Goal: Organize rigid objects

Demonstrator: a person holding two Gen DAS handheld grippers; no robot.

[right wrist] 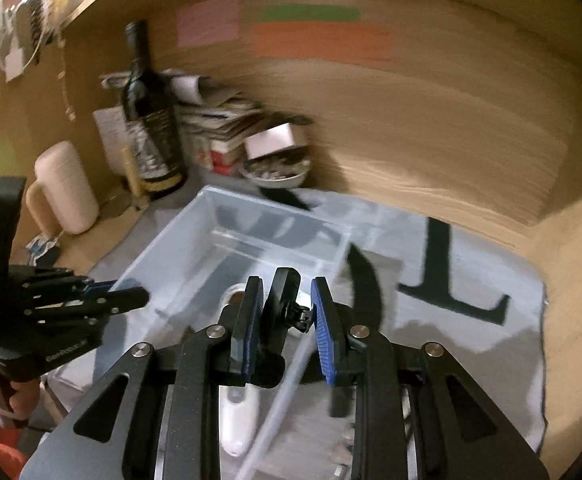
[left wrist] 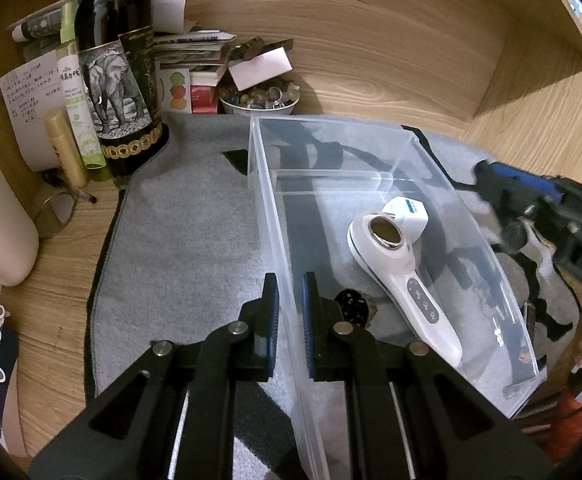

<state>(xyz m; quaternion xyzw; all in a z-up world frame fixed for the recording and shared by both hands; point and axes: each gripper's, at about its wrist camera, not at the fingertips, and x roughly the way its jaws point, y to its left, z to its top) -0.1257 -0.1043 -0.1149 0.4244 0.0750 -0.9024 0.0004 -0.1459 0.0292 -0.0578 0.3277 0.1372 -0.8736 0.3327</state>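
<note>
Left claw (left wrist: 291, 292) clamped on clear bin (left wrist: 395, 128) wall, right claw (right wrist: 287, 304) gripping black clip (right wrist: 285, 298).

I see a clear plastic bin (left wrist: 391, 152), smooth and glossy, its walls catching faint glare. Inside lies a white handheld device (left wrist: 395, 256) of shiny moulded plastic with a polished metal ring on its head. Under the bin I make out a grey mat (left wrist: 179, 224), matt and felt-like, its surface slightly fuzzy. The desk (left wrist: 531, 112) around it looks like wood-grain laminate, smooth with a soft sheen. The wine bottle (left wrist: 119, 68) is dark glossy glass with a paper label. My left gripper (left wrist: 291, 312) is matt black plastic with ribbed blue pads and small bright metal pins
</note>
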